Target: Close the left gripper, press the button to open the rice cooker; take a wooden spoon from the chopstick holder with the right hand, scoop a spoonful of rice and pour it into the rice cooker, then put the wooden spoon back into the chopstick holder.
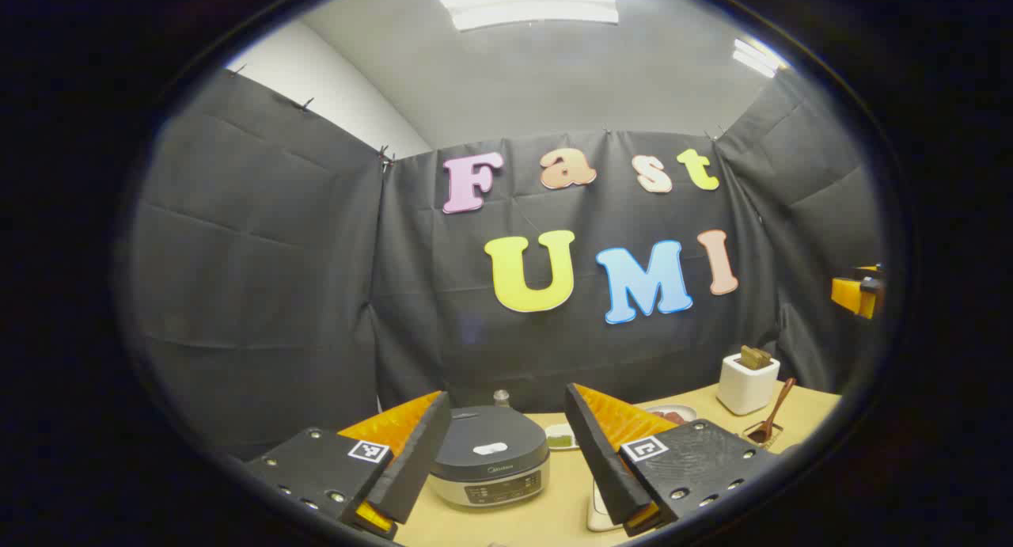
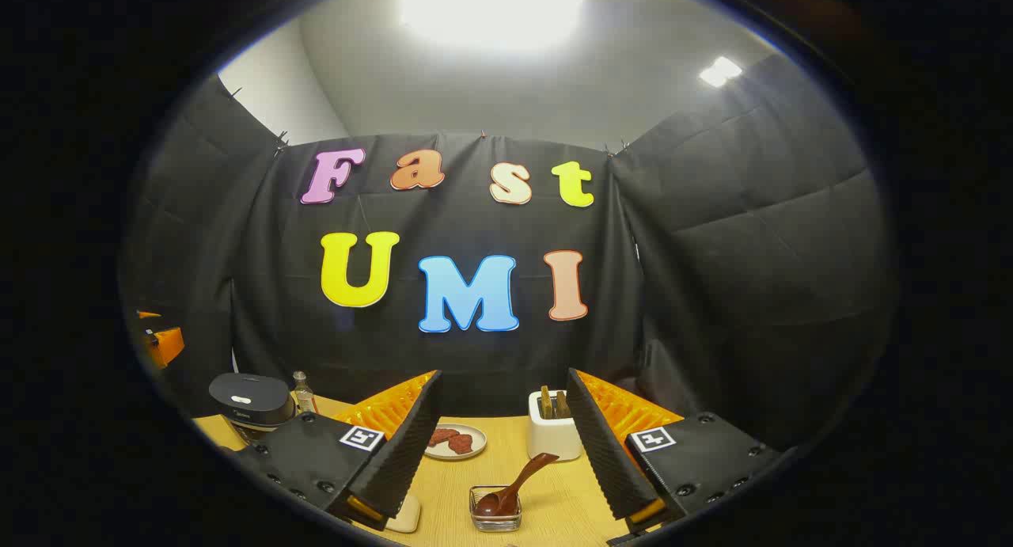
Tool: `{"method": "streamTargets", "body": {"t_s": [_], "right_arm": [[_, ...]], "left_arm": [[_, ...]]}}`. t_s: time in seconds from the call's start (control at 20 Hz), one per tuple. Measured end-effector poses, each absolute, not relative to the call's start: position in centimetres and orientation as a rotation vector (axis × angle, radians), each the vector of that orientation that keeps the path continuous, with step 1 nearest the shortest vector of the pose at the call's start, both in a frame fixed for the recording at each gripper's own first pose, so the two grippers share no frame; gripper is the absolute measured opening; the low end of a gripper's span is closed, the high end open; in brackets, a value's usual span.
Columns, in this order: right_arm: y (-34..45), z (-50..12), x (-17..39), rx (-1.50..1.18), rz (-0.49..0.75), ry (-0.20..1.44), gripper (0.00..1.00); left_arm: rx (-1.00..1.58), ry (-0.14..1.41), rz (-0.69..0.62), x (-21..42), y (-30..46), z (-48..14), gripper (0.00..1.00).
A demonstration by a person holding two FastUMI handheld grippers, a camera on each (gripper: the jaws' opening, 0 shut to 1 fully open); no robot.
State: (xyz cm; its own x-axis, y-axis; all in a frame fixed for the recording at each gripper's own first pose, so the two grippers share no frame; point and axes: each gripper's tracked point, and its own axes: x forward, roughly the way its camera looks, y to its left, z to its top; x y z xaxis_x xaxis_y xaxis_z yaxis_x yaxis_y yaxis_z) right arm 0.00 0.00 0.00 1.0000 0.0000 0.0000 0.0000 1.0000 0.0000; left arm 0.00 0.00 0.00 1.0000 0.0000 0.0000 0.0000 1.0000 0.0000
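While both jaws gape empty | rice cooker (image 1: 489, 456) between left jaws | wooden spoon (image 2: 514, 484) between right jaws

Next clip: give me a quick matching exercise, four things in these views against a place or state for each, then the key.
Things:
1. rice cooker
2. wooden spoon
3. white holder
4. left hand-held gripper

Places or states:
A. bowl end resting in a small clear container
B. fingers apart, nothing between them
C. lid down
D. at the back of the table, with brown sticks poking out of its top

Pairs: 1-C, 2-A, 3-D, 4-B
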Motion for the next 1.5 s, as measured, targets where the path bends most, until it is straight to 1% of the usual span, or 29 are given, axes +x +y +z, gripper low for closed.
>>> {"method": "streamTargets", "body": {"t_s": [0.2, 0.25, 0.3, 0.95, 1.5], "right_arm": [[-0.5, -0.3, 0.0, 0.003, -0.008, 0.009, 0.97], [-0.5, -0.2, 0.0, 0.003, -0.010, 0.009, 0.97], [-0.5, -0.1, 0.1, 0.003, -0.011, 0.007, 0.97], [-1.2, 0.0, 0.1, -0.013, -0.015, 0.002, 0.97], [-2.3, -0.7, 0.0, -0.007, 0.008, 0.014, 0.97]], "left_arm": [[-0.001, -0.006, 0.002, 0.1, -0.1, 0.1, 0.89], [-0.004, -0.006, 0.002, 0.1, -0.1, 0.1, 0.91], [-0.006, -0.005, 0.003, 0.1, 0.0, 0.1, 0.89], [-0.011, -0.008, 0.003, 0.1, -0.9, 0.1, 0.89], [-0.020, -0.009, 0.016, -0.1, -1.6, 1.0, 0.89]]}}
